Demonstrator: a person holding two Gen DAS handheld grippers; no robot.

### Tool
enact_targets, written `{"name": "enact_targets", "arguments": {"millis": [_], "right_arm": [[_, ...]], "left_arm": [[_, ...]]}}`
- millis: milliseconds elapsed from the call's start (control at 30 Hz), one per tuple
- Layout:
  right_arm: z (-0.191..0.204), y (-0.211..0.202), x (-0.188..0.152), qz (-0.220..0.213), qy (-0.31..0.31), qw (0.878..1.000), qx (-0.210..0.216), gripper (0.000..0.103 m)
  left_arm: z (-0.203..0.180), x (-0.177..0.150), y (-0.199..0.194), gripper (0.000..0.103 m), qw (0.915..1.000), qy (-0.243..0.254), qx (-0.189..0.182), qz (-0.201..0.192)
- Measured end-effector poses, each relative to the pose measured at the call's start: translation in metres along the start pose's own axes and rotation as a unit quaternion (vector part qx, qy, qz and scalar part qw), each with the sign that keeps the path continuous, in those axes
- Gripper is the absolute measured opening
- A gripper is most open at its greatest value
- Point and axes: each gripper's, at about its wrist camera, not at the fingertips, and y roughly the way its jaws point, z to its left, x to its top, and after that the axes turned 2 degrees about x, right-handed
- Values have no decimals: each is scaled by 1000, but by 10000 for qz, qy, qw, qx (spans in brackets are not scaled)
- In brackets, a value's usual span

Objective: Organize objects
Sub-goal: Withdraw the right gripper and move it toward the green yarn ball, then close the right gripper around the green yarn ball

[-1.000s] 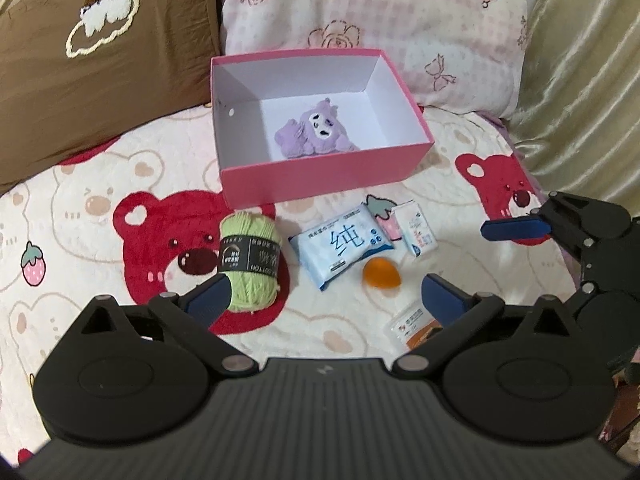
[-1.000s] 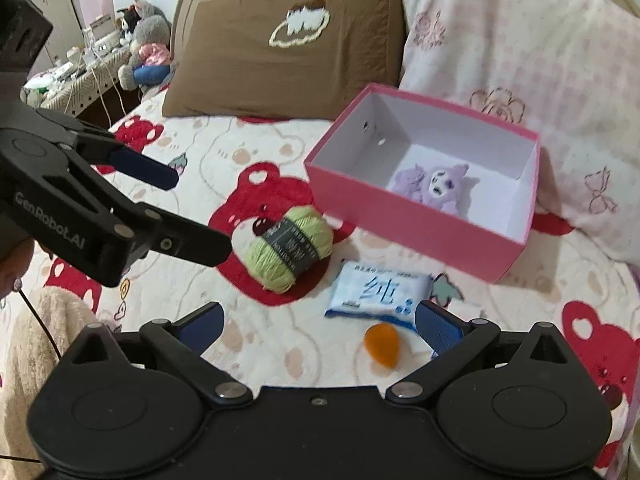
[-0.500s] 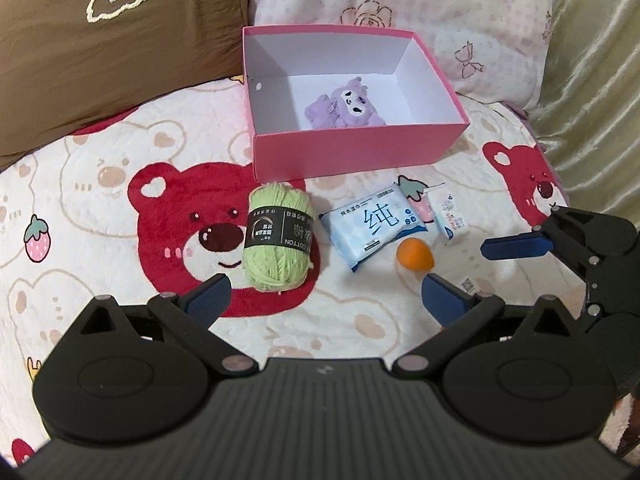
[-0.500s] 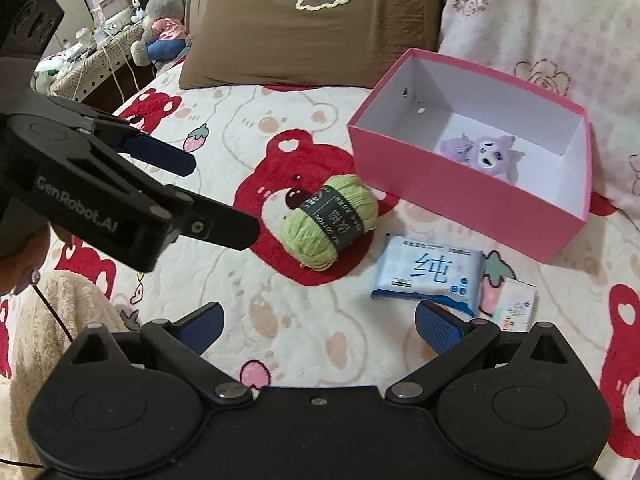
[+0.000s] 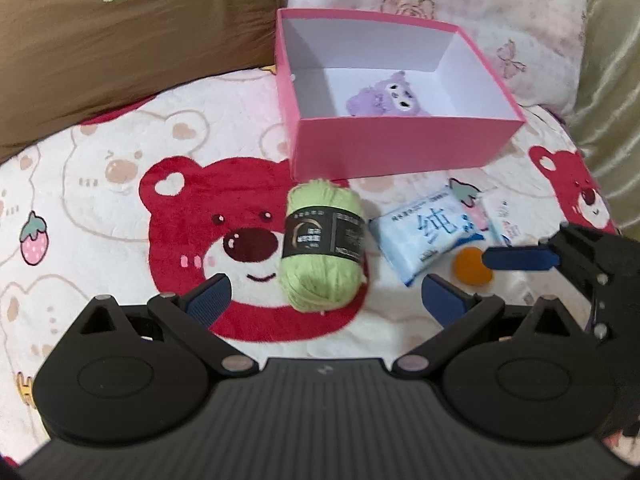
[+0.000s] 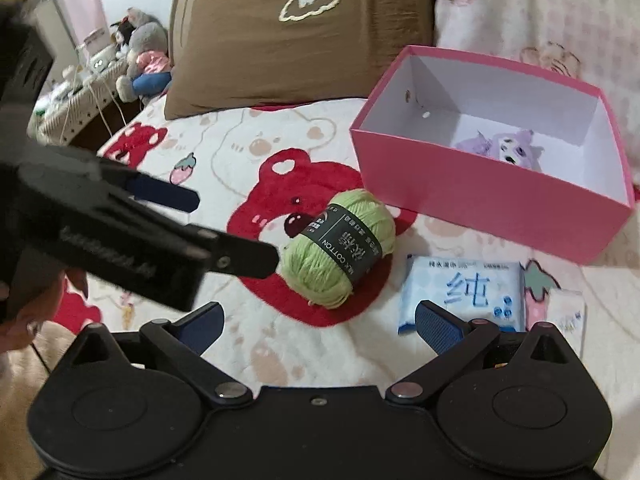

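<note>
Left gripper [image 5: 326, 295] fingers spread wide, holding nothing, low over green yarn ball [image 5: 323, 245] on bear-print blanket [image 5: 120, 184]; right gripper [image 6: 318, 318] likewise spread, empty; pink box [image 5: 400, 148] behind yarn holds 1 purple plush [image 5: 386, 96]; blue tissue pack [image 5: 426, 236] and orange sponge [image 5: 468, 266] lie right of yarn.
</note>
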Motion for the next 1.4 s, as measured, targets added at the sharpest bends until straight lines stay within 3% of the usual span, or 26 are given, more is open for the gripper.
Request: {"name": "enact_targets", "arguments": {"millis": [100, 233, 467, 700, 833, 900, 967, 1100, 1233, 1400], "right_arm": [[2, 16, -1, -44, -47, 10000, -4, 103], [-5, 34, -5, -297, 136, 9991, 279, 103], [-6, 72, -16, -234, 223, 9994, 111, 103], [9, 87, -7, 29, -538, 9985, -59, 102], [2, 84, -7, -374, -497, 9980, -107, 102], [-7, 86, -8, -492, -151, 9986, -108, 101], [-13, 93, -5, -368, 87, 9993, 42, 95], [-14, 96, -2, -496, -146, 9987, 20, 94], [-20, 102, 0, -439, 120, 9986, 286, 94], [-27, 108, 3, -351, 348, 9979, 410, 94]], "left_arm": [[12, 0, 13, 103, 9996, -270, -11, -67], [29, -1, 28, 101, 9962, -793, -364, -43], [33, -7, 45, 100, 9960, -767, -444, -137], [37, -12, 62, 99, 9935, -889, -697, -116], [44, -14, 67, 97, 9888, -1016, -1042, -336], [47, -14, 71, 90, 9864, -1107, -1156, -370], [49, -12, 71, 85, 9863, -1109, -1136, -443], [51, -12, 72, 79, 9856, -1155, -1135, -484], [52, -13, 80, 68, 9862, -1178, -1078, -438], [59, -15, 97, 60, 9773, -1590, -1380, -221]]}}
